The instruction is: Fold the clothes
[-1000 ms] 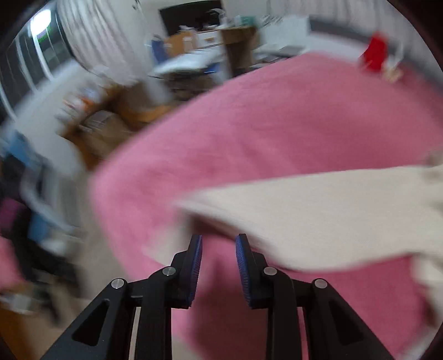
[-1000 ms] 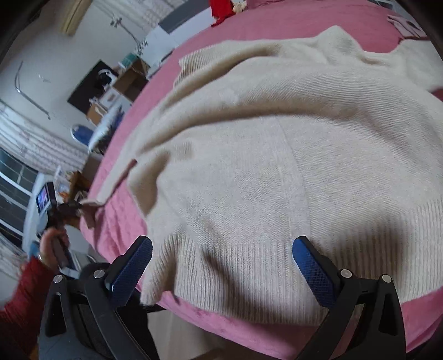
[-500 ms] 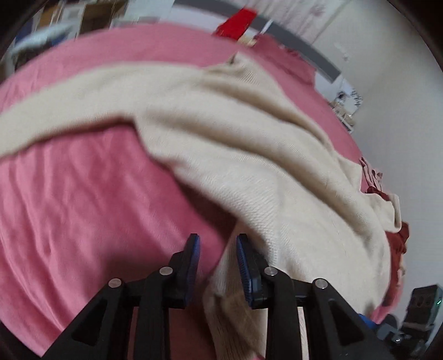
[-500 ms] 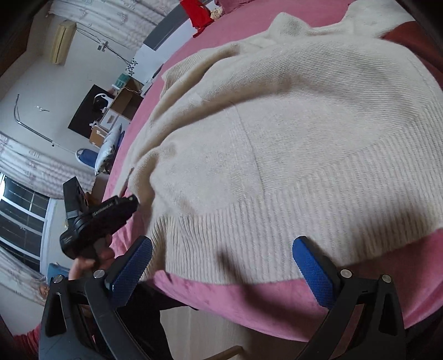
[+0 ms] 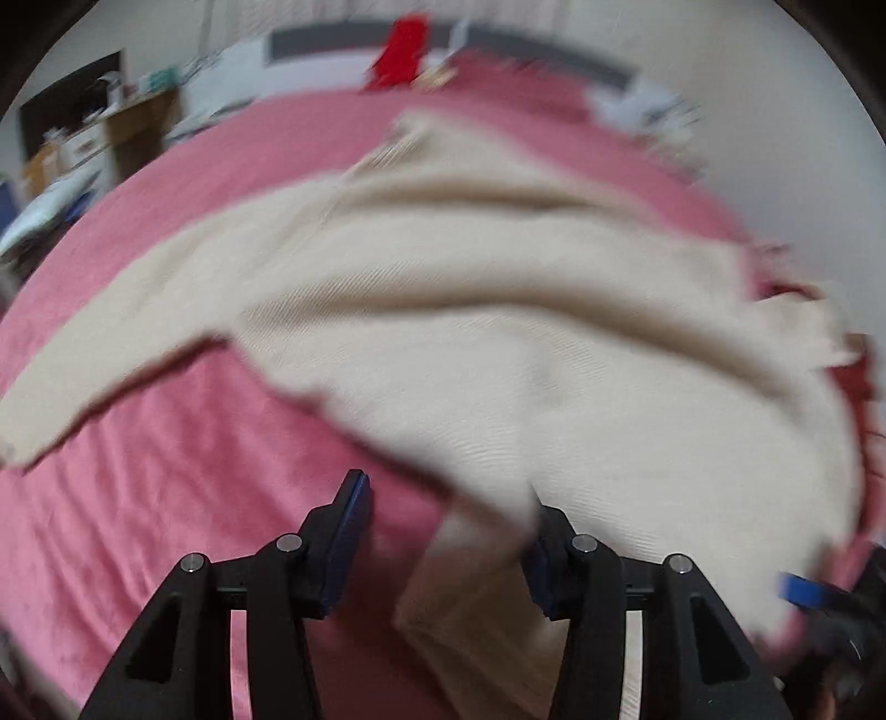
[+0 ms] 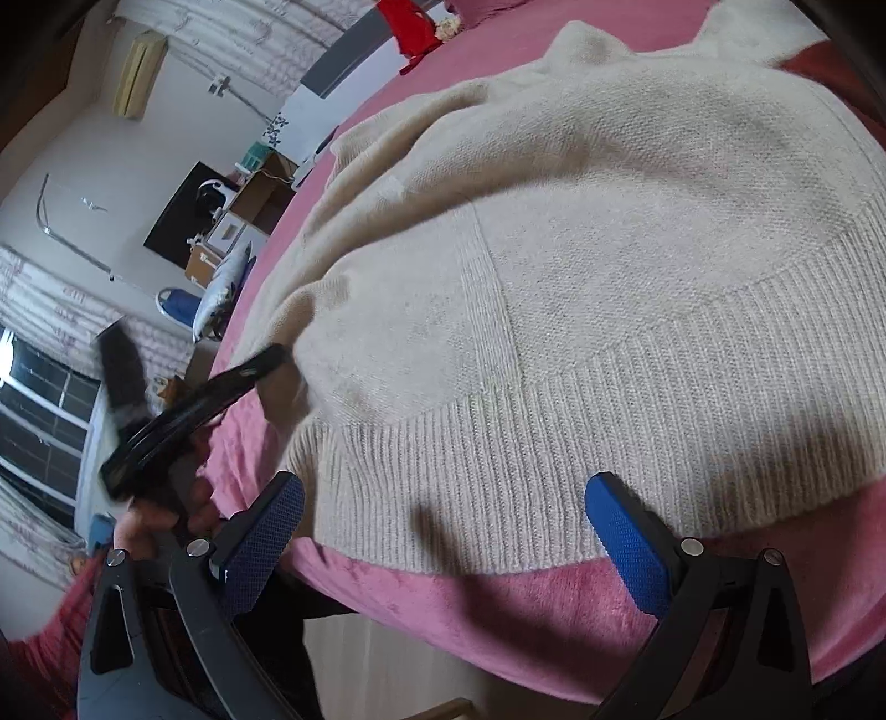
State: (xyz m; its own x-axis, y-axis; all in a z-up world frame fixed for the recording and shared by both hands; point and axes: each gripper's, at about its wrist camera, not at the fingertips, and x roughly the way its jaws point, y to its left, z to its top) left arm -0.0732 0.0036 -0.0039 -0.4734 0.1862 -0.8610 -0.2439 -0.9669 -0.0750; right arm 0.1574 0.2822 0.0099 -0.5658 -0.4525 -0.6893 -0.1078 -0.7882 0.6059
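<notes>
Between L jaws: corner of cream sweater, its lower-left hem edge; fabric drapes over the inner face of the right-hand finger, left-hand finger stands clear of it.
L gripper: jaws opening, spread wide, pads not pinching the knit; view blurred, so exact contact at the covered finger can't be told.
Between R jaws: ribbed hem band of the sweater, lying flat; both blue pads sit apart from it.
R gripper: released, fingers wide, hovers over the near bed edge, grasping nothing.
Sweater, whole: spread on pink bedspread, hem toward near edge, neck toward far side; one sleeve runs out to the left in L view, lying flat on the pink.
Sweater, surface: broad soft folds across the body; vertical seam meets the rib band in R view.
L gripper seen from R cam: black body at sweater's left corner, person's hand wrapped on its handle, red sleeve below.
Bed edge: pink cover hangs over; pale wood floor beneath, R view.
Far end of bed: red item, small and unclear.
Room, left side: black screen, cardboard boxes, window, patterned curtains; all well apart from the sweater.
</notes>
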